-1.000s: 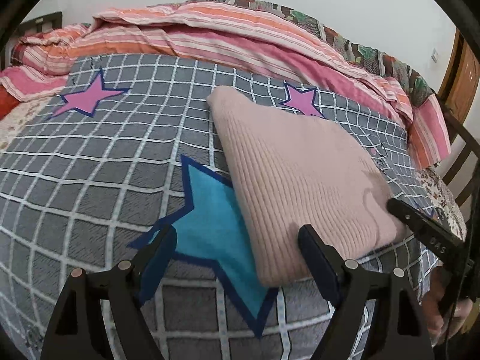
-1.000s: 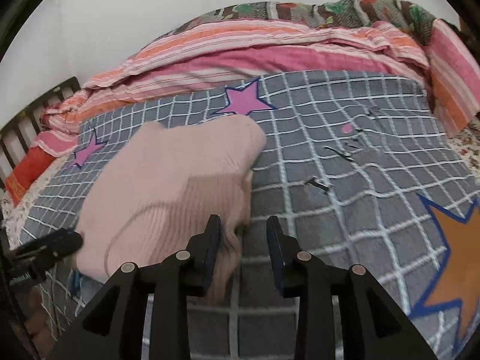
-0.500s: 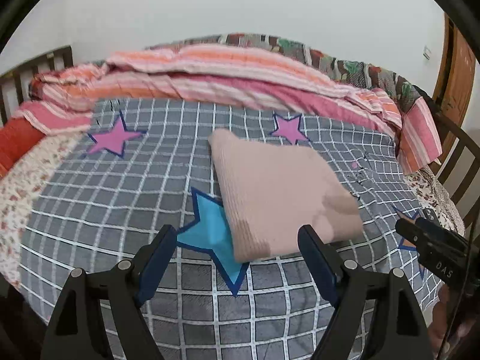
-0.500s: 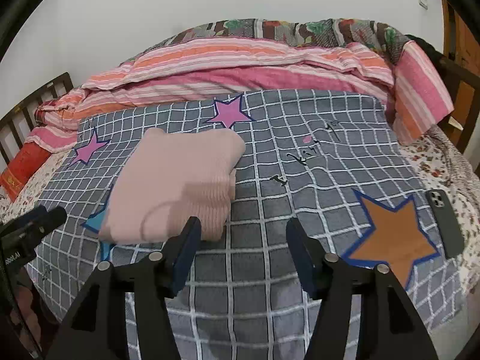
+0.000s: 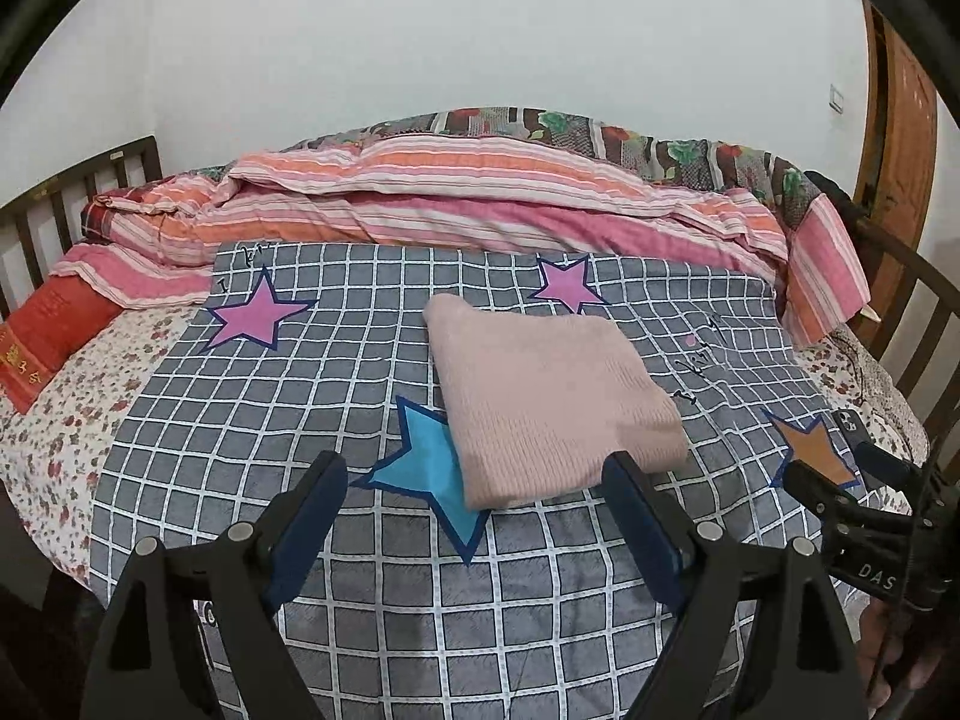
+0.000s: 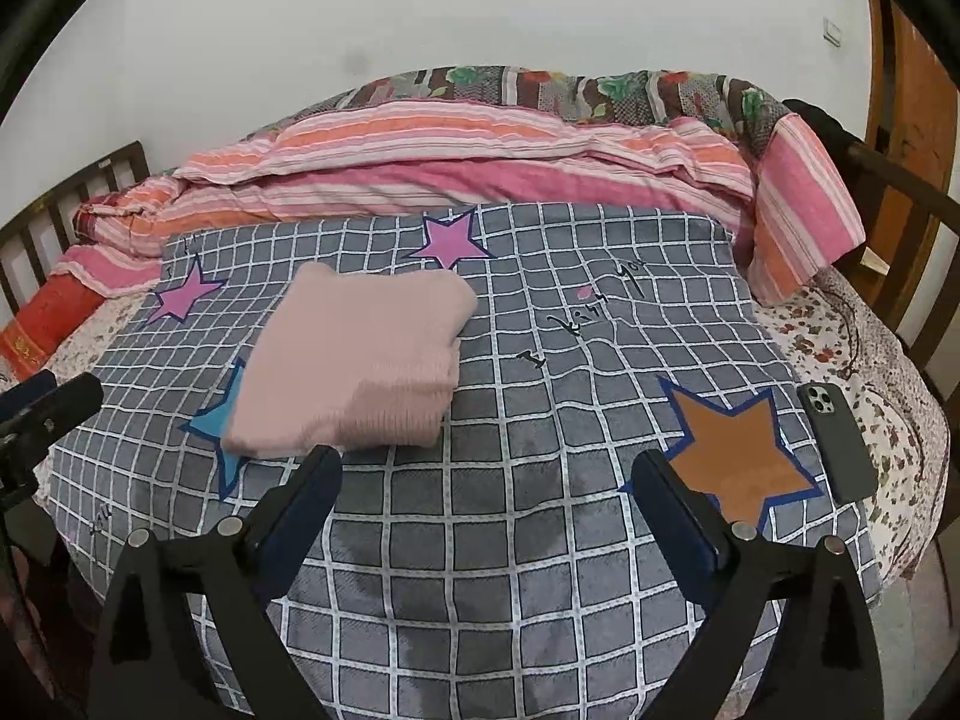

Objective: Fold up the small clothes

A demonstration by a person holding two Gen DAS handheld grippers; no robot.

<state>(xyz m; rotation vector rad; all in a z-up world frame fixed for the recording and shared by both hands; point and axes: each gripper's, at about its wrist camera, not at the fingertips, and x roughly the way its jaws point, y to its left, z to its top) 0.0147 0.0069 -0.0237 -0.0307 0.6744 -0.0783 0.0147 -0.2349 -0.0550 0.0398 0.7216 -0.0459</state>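
- Both grippers have drawn back and up from the pink knit garment [image 5: 549, 402]; the right gripper [image 6: 486, 480], nipped at its edge a second ago, has just been opening and now stands wide, empty.
- Left gripper [image 5: 474, 495] likewise gapes wide, holding nothing.
- Garment lies folded on the checked blanket [image 6: 510, 540], overlapping the blue star [image 5: 423, 462], likely released as finished.
- "DAS" shows on the right gripper; blanket script is unreadable.

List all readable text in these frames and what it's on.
"DAS": white letters on the right hand-held gripper, seen from the left wrist view.
Black script stitched on the grid blanket, near its middle: too distorted to read.
Yellow characters on the red cushion: too small to read.
Nothing legible on the phone or pink sweater.
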